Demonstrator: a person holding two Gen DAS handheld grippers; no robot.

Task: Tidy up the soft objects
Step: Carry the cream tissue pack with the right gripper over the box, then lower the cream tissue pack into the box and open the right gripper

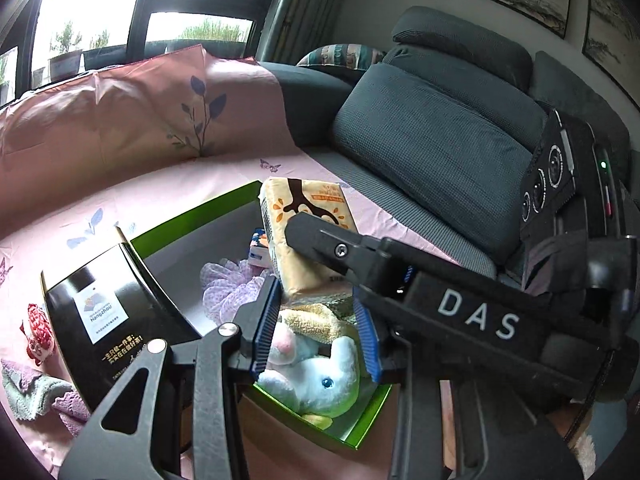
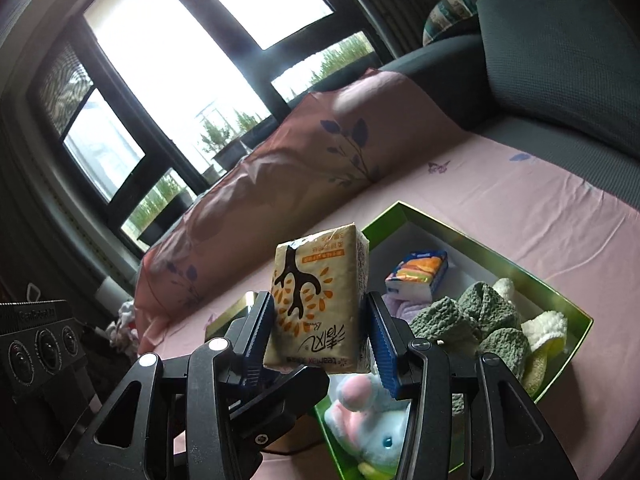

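A tan tissue pack (image 1: 308,208) (image 2: 316,300) with a dark tree logo hangs over the near part of an open green box (image 1: 192,216) (image 2: 460,232). My right gripper (image 2: 320,300) is shut on the pack's two side edges; one of its fingers (image 1: 320,240) crosses the pack in the left wrist view. My left gripper (image 1: 316,286) grips the pack's lower end with its blue pad tips. In the box lie a white plush bunny (image 1: 320,380) (image 2: 376,436), a yellow towel (image 1: 312,320), green cloths (image 2: 472,320), a small tissue packet (image 2: 416,276) and a purple mesh puff (image 1: 228,288).
A black lid with a white label (image 1: 96,316) leans at the box's left side. A red soft thing (image 1: 38,332) and folded towels (image 1: 32,392) lie left of it on the pink sheet. A pink pillow (image 2: 280,160) and grey sofa cushions (image 1: 440,152) stand behind.
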